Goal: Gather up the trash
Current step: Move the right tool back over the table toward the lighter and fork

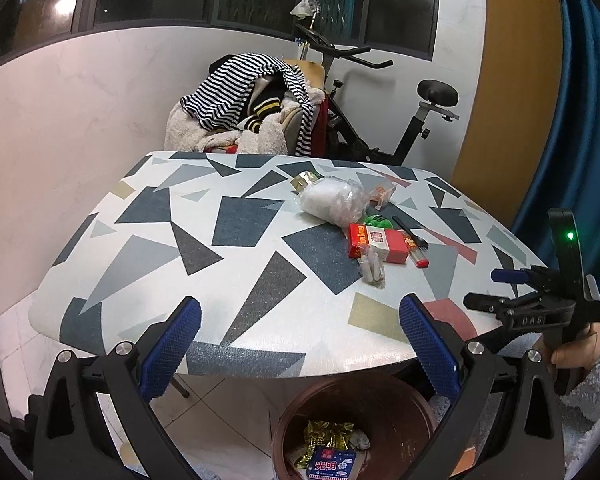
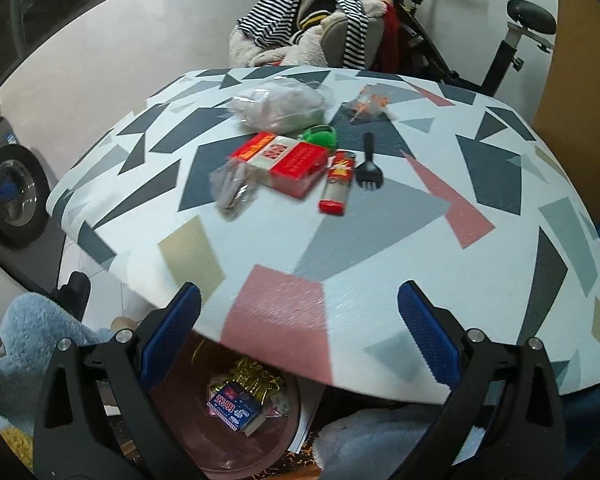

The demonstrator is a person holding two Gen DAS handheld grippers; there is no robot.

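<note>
A: Left wrist view first. How far along is it?

B: Partly done, I'd judge. The bin [image 1: 354, 428] at the bottom centre, under the desk [image 1: 236, 264] edge, already holds a gold wrapper [image 1: 330, 434], a blue box [image 1: 332, 463] and a crumpled scrap. Still on the desk, right of centre: a clear bag [image 1: 334, 200], a red box [image 1: 376, 243], a small white packet [image 1: 373, 268], a lighter [image 1: 418, 254], a green thing [image 1: 378, 222], a gold packet [image 1: 305, 180] and an orange wrapper [image 1: 382, 193].

A: And the tools?

B: The left tool [image 1: 300, 338] hangs over the near desk edge, jaws wide apart, nothing between them. The right tool [image 1: 504, 288] shows at the right edge, held in a hand [image 1: 576, 354]; from here I can't tell its opening.

A: Right wrist view?

B: Same story. The right tool [image 2: 300, 336] is spread wide and empty, above the near edge. The bin [image 2: 252, 432] sits at the lower centre with the blue box [image 2: 238, 410] and gold wrapper [image 2: 256, 378] inside. The trash cluster is at the upper centre; the red box [image 2: 288, 162] is beside the lighter [image 2: 337, 182] and a black fork [image 2: 369, 166], with the clear bag [image 2: 278, 106] behind.

A: Anything in the way?

B: Not between tools and trash. A chair piled with clothes [image 1: 252, 108] and an exercise bike [image 1: 396, 120] stand beyond the desk, well apart. The desk overhangs the bin, so drops likely need to clear that edge.
</note>
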